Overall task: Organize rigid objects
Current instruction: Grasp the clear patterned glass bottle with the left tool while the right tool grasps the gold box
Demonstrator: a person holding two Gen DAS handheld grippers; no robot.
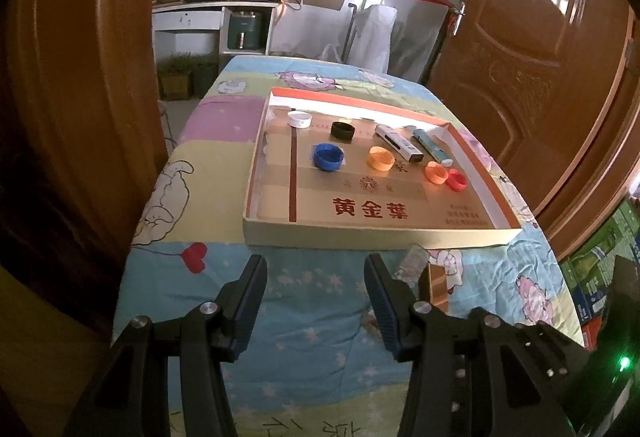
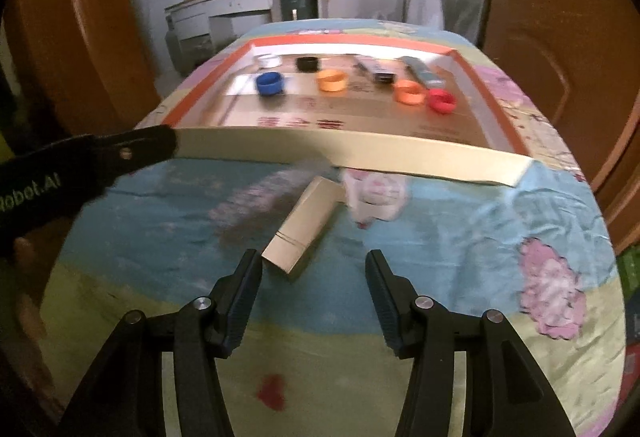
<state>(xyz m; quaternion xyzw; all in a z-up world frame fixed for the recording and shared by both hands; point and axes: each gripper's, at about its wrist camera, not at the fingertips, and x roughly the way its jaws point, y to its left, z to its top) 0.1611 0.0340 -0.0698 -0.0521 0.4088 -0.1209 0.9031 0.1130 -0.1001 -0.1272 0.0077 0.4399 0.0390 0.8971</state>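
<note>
Small gold cardboard box (image 2: 301,229) lies on the quilt just ahead of our right gripper (image 2: 314,301), nearer its left finger; our left gripper (image 1: 316,307) has it just right. Both jaws gape wide, empty.

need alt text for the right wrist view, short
The open right hand-held gripper hovers over a cartoon-print cloth, its fingers pointing at a small tan box lying just ahead. Beyond it, a shallow cardboard tray holds six coloured bottle caps and two long items. The left hand-held gripper enters from the left, touching the tray's near corner.
</note>
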